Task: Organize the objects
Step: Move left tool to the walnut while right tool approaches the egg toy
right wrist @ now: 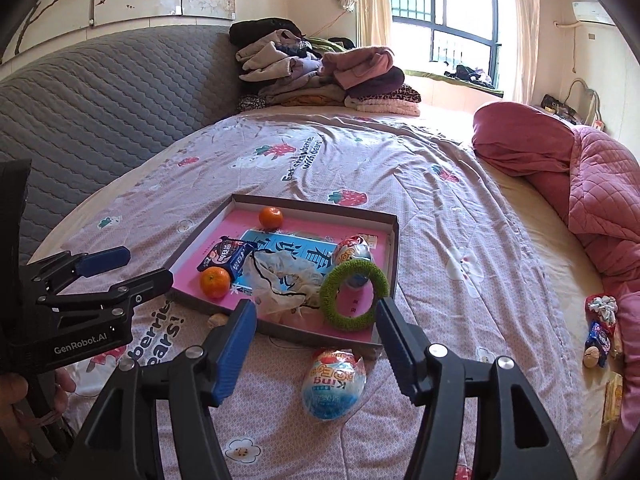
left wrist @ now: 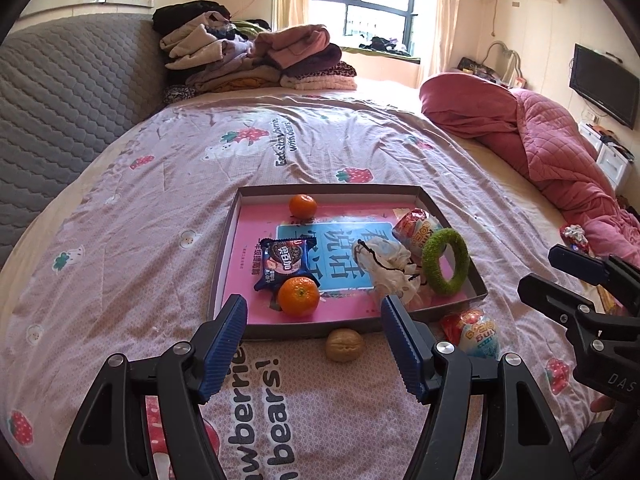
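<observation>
Both tongs, left tongs (left wrist: 314,312) and right tongs (right wrist: 316,318), hang released over the bed (left wrist: 140,208); a walnut (left wrist: 344,345) and wrapped egg (right wrist: 333,385) lie just near of the tray (left wrist: 224,252), outside it

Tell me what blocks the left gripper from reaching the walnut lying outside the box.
Nothing visible does. The left gripper is open, and the walnut lies on bare bedsheet between its fingers' line, just outside the box's near wall.
</observation>
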A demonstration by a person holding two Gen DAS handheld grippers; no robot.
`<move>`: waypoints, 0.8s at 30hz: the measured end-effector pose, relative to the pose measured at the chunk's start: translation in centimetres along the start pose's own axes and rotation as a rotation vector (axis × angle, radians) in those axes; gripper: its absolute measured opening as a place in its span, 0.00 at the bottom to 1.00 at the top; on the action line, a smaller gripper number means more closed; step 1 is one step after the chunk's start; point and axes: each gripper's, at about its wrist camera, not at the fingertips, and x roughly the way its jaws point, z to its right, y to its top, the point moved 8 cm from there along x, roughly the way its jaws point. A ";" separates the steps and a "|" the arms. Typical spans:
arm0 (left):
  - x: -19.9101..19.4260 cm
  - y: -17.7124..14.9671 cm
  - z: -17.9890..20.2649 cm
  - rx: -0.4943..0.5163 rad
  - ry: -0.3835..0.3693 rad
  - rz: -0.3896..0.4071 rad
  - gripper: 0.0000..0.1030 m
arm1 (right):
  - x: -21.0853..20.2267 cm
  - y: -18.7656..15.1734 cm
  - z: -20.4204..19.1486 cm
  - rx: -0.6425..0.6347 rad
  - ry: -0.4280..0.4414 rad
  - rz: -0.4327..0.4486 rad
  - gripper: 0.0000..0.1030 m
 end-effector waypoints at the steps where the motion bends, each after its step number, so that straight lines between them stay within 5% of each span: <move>1: 0.0 -0.2 0.0 0.000 0.002 -0.003 0.69 | 0.0 -0.2 0.0 -0.001 -0.004 -0.004 0.60; 24: 4.7 -5.0 2.5 0.053 -0.029 -0.114 0.69 | 5.1 -7.1 0.4 -0.009 -0.041 -0.195 0.60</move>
